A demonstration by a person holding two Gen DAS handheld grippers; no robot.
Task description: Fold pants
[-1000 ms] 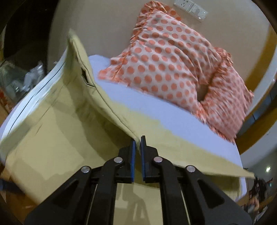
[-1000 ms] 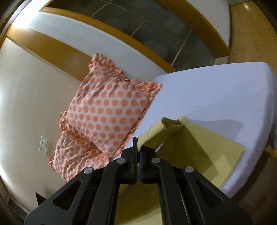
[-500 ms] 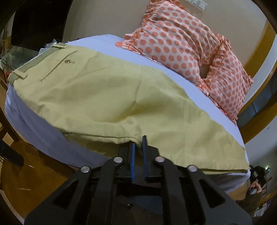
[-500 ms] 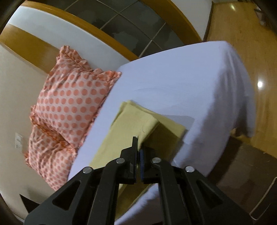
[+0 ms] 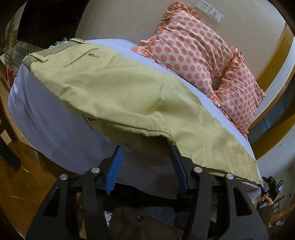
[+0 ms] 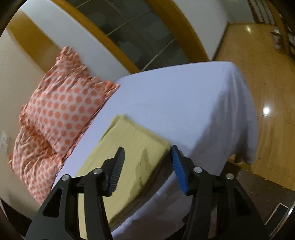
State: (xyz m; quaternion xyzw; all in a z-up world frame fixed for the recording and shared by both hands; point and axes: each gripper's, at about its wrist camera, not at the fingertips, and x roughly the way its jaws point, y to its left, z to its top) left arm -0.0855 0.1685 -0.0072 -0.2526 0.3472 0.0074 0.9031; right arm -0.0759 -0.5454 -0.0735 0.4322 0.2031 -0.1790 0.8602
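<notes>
Item: khaki pants (image 5: 118,92), lying flat along the near edge of the bed (image 5: 55,129), folded leg over leg; no readable label or writing anywhere.

Left view only: waistband, belt loops and buttoned back pocket at the bed's left end; wall socket (image 5: 209,9) above the dotted pillows (image 5: 193,46).

Right view only: hem end (image 6: 136,140) squared off mid-bed, bare sheet beyond it toward the foot; wood floor (image 6: 267,92) past the bed.

Left tool (image 5: 145,149): released, jaws spread at the pants' overhanging edge.

Right tool (image 6: 147,153): released, jaws spread over the hem.
</notes>
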